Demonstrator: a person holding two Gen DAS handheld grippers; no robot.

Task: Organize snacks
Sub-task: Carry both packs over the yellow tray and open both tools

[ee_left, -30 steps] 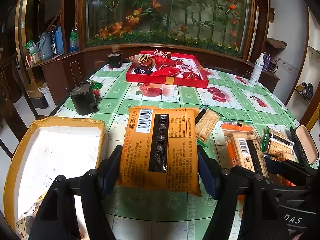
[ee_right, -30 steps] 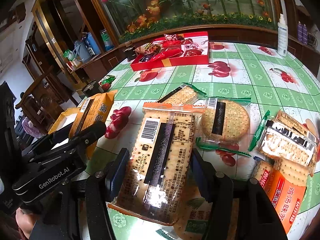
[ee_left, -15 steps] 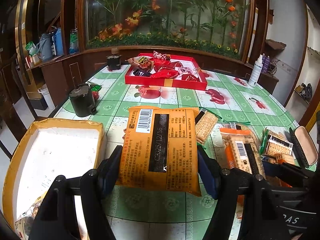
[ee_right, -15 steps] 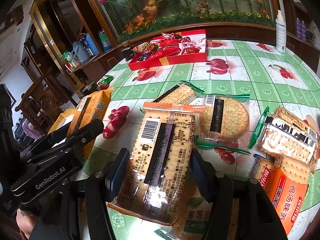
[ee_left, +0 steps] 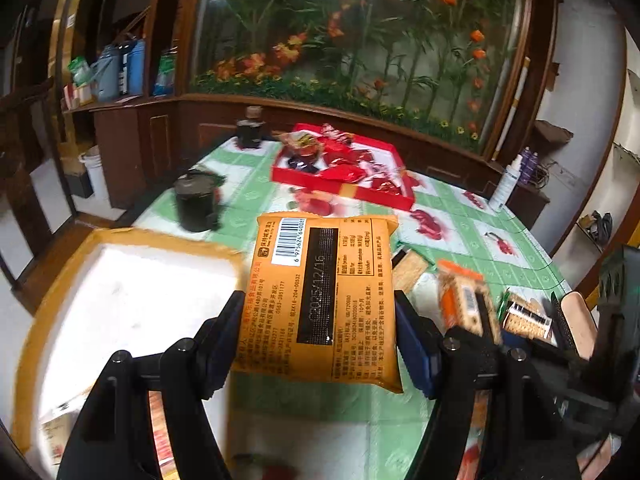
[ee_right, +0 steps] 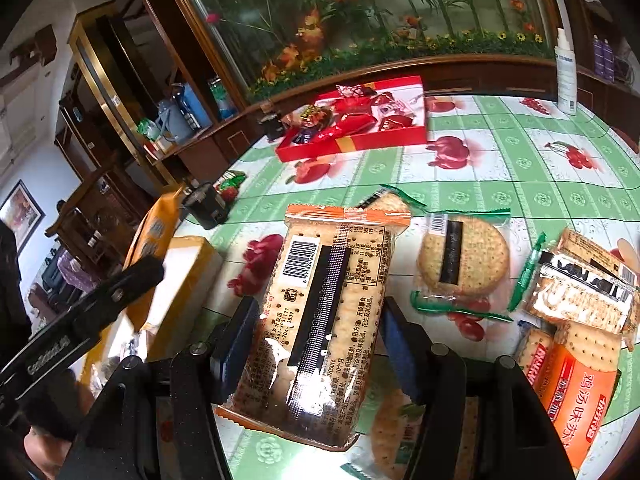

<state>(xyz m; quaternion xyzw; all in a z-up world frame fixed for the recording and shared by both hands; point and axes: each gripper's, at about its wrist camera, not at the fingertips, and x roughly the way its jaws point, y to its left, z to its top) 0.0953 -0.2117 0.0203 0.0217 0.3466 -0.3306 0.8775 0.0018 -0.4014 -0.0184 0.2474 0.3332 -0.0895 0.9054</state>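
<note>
Jaws of both grippers grip packets, sorting barely begun.
Left gripper point(ee_left: 320, 332) clamps an orange packet point(ee_left: 322, 300) beside the yellow box point(ee_left: 56, 280) at nine o'clock; right gripper point(ee_right: 316, 340) clamps a cracker packet point(ee_right: 320, 320); more packets point(ee_right: 464, 256) litter the worktop point(ee_right: 500, 176) at three o'clock.

Room was dim, warm wood all round. Behind the desk stood a large curved glass panel point(ee_left: 360, 52) in a dark wooden frame, painted with bamboo stalks and orange and red flowers; a strip of green foliage ran along its base. Below it ran a dark wood cabinet ledge point(ee_left: 328, 108). Left side had a wooden shelf point(ee_left: 108, 100) holding blue jugs and bottles, with a gold-trimmed display cabinet point(ee_right: 104, 92) beside it. White bucket point(ee_left: 96, 168) sat on the floor by the cabinets. Right wall point(ee_left: 580, 92) was plain white. A framed picture point(ee_right: 20, 216) hung on the far left wall. Desk had a green-checked cloth point(ee_right: 500, 168) with fruit prints.
</note>
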